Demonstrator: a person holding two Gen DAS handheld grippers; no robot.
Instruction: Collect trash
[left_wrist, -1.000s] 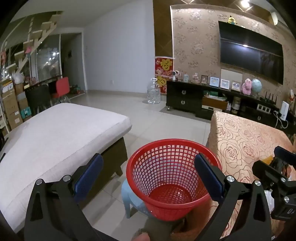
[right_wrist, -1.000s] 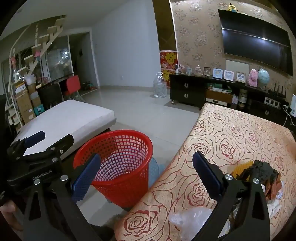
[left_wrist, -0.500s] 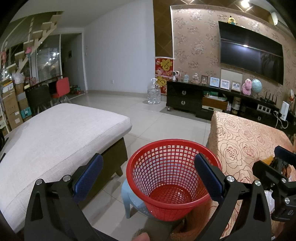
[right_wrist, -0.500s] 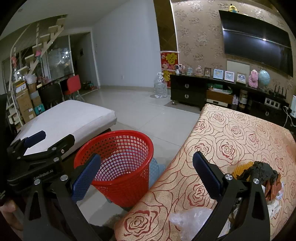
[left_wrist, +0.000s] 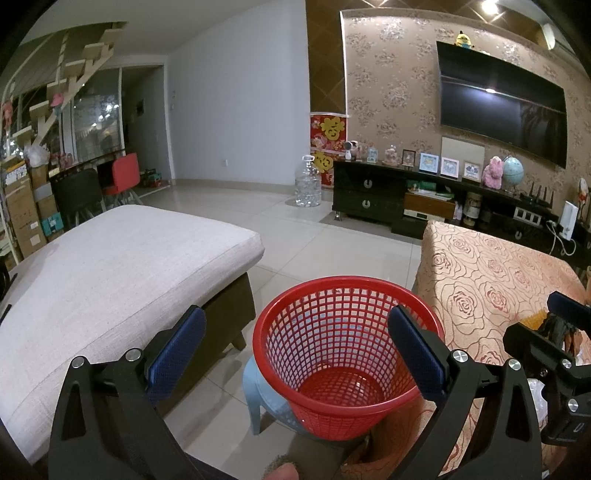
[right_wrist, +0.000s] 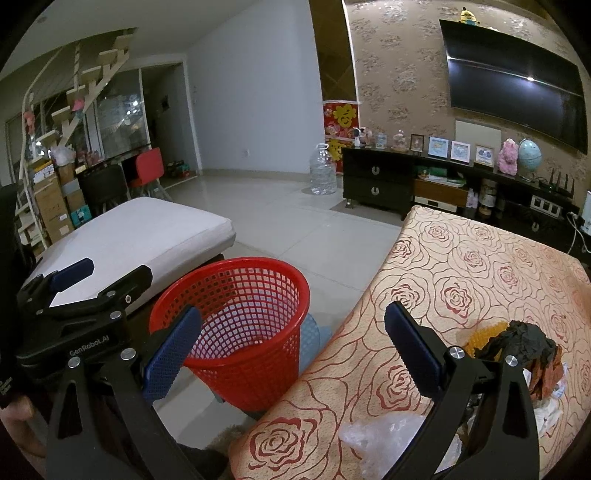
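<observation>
**A:** so where was everything sitting? start big.

**B:** biggest was the worktop (right_wrist: 480, 266) with the rose-pattern cloth, on the right side. Next to its left edge stood the red mesh basket (left_wrist: 343, 354), perched on a little blue stool (left_wrist: 258, 391) on the tiled floor. Basket looked empty as far as I could see.

**A:** and the trash?

**B:** piled at the near right corner of the worktop: a crumpled black and orange wad (right_wrist: 524, 350), something yellow (right_wrist: 484, 338) just beside it, and a clear plastic bag (right_wrist: 384, 439) closer to the edge.

**A:** tongs anywhere near it?

**B:** the right tongs (right_wrist: 291, 350) hung wide apart with nothing between them, over the worktop's left edge. The clear bag lay just under the right-hand finger, the black wad behind it. The left tongs (left_wrist: 295, 354) were wide too, empty, hovering right above the basket, well apart from the trash.
</observation>
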